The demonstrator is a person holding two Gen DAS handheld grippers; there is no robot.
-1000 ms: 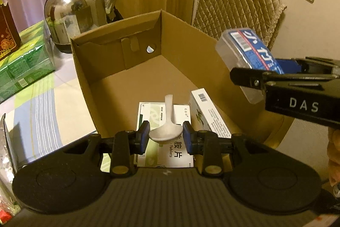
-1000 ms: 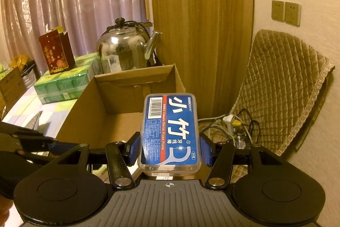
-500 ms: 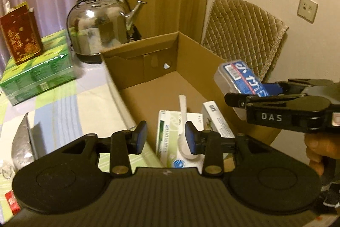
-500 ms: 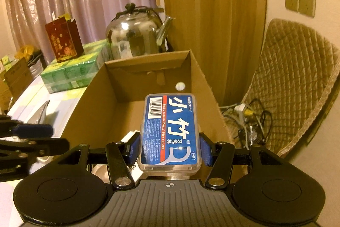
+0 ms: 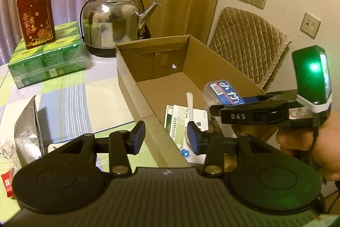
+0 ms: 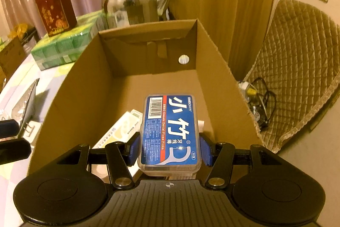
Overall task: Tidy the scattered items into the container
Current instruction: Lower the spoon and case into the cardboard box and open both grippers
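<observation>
L gripper [image 5: 165, 138] pointed down at a slant over the near-left wall of the cardboard box [image 5: 131, 86], its two blue pads apart w/ nothing between them – jaws had just been opening. The box rim passed under the gap, so L pad sat outside the box, R pad inside. Just ahead of the R pad: white spoon [image 5: 189, 103] lying on a white-green medicine carton [image 5: 180, 120] on the box floor, bowl partly hidden behind that pad. Off to the L of the gripper, on the striped tablecloth [image 5: 70, 103]: silver foil pouch [image 5: 27, 120]; further ahead, green tissue packs [image 5: 46, 59] and steel kettle [image 5: 112, 20].

R gripper [image 6: 169, 148] also tilted down, reaching into the box from the near end – a hand [image 5: 314, 142] wrapped round its grip at the R edge of the L view. Pads clamped both long sides of the dental floss pick box [image 6: 170, 131], label up, held above the box floor, not resting on it. Medicine cartons lay below, to its L.
</observation>
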